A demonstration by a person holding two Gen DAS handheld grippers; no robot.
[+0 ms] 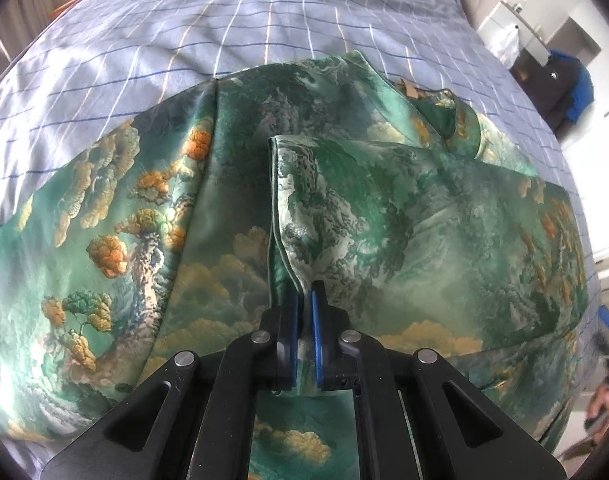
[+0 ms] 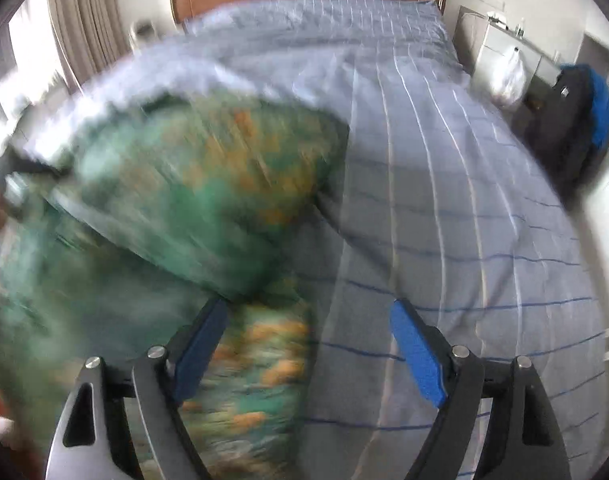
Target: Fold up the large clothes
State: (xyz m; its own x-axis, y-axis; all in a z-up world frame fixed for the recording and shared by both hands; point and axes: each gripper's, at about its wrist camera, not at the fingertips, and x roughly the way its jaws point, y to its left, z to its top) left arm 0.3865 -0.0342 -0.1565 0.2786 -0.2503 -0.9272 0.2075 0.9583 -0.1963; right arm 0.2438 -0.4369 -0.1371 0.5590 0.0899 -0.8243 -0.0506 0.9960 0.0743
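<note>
garment: a green robe (image 1: 384, 208) printed with trees and orange clouds, spread across the near end of the bed (image 1: 264, 20), one side already turned in over the middle
left gripper: the left gripper (image 1: 303, 312) has its jaws together, clamped on the hemmed edge of the turned-in flap, which runs up and away from the blue pads (image 1: 317, 320)
right gripper: the right gripper (image 2: 308, 344) stands with jaws wide apart and nothing between the pads; under it lie the robe's edge and bare checked bedding
right view: heavily smeared, so I cannot tell which part of the robe it is over
risk, slip: the cloth looks glossy and slick; held by a thin edge only, it could slide out of the left pinch if tugged sideways
risk, drag: pulling the flap while the rest lies loose may shift the whole robe on the bed and skew the fold line
risk, bad grab: closing the right jaws where robe and bedding meet could catch the bedding too, or only one layer, and the fold would bunch
risk, collar: the collar (image 1: 444, 112) at the far right already sits rumpled; a hasty fold would press that crease in
other hand: a hand (image 1: 602, 404) shows at the right rim of the left view, blurred
</note>
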